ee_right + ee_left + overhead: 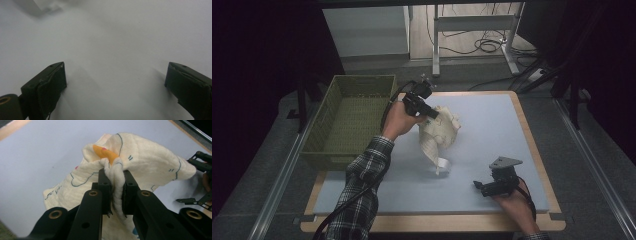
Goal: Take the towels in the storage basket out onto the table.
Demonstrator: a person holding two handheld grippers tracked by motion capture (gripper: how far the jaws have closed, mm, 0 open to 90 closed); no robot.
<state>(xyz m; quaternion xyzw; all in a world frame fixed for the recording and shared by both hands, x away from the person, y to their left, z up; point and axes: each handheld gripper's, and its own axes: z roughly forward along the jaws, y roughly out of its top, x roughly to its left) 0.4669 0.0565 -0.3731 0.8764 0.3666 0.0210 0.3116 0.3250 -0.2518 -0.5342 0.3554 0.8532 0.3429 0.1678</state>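
Left tongs (115, 185) pinch a bunched fold of the cloth (140, 162) above the counter (492, 125); right tongs (116, 82) rest open, empty.

Two black jaws are seen rising from the bottom corners of the right gripper view, set wide apart, with nothing held between them. The right gripper (116, 82) is pointed down at a pale grey mat (117, 42), which lies bare between and beyond the jaws. Soft shadows are cast on the mat just beside each jaw. The inner pad of the left-hand jaw is shown worn and slightly frayed at its edge. At the top left corner, a blurred white strip (37, 6) is glimpsed; what it is cannot be told.
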